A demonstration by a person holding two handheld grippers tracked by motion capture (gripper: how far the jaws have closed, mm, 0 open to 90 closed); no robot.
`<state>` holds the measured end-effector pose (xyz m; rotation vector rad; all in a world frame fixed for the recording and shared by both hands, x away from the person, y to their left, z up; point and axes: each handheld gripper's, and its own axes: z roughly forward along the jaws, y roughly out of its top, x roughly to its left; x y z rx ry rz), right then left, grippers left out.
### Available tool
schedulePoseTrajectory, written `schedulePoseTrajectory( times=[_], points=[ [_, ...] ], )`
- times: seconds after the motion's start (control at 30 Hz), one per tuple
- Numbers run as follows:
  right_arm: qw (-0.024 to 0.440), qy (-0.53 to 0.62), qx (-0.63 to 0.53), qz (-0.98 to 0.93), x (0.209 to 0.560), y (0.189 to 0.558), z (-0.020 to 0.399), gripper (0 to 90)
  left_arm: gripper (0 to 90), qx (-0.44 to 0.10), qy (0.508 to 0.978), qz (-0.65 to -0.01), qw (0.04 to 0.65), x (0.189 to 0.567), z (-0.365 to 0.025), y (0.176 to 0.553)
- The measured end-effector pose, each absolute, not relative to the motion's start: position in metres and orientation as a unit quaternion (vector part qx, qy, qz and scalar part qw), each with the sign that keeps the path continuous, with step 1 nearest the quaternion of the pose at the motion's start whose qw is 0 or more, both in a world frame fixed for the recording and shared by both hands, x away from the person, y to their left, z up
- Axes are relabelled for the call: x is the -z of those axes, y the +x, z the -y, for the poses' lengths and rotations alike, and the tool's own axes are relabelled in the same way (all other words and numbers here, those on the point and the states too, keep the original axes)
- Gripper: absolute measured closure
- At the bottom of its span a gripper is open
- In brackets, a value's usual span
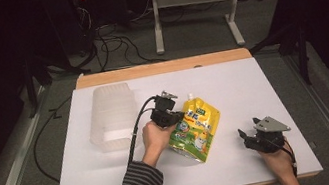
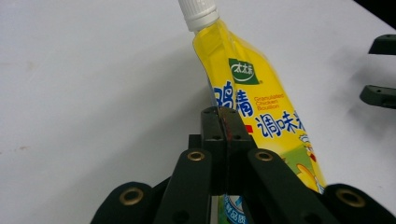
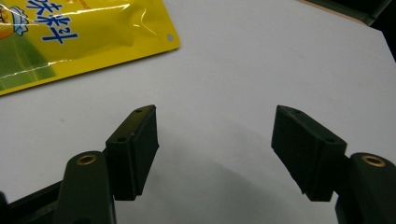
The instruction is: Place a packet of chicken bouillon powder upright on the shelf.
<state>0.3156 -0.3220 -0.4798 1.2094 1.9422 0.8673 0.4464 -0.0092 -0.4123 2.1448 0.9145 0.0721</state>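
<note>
Pouch (image 1: 197, 126): yellow, on the white table (image 1: 253, 88), near its middle.
Writing: "Granulated Chicken Bouillon" in small orange letters, big blue Chinese characters, a green logo patch — the rest is too small to read.
Long axis: white cap (image 2: 198, 13) points to the far edge, bottom corner toward the person.
Left gripper (image 1: 178, 116): jaws pressed together on the pouch's left edge.
Right gripper (image 3: 215, 148): jaws wide apart — nothing between them, low over the table, right of the pouch.
Plastic container (image 1: 111, 115): translucent, left of the pouch.
</note>
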Motion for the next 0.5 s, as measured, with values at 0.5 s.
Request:
schedulePoseTrajectory(
  times=[0.5],
  points=[
    [0.338, 0.468, -0.333, -0.746, 0.480, 0.316, 0.322, 32.0, 90.0, -0.030, 0.838, -0.320, 0.441, 0.376, 0.003, 0.430]
  ],
)
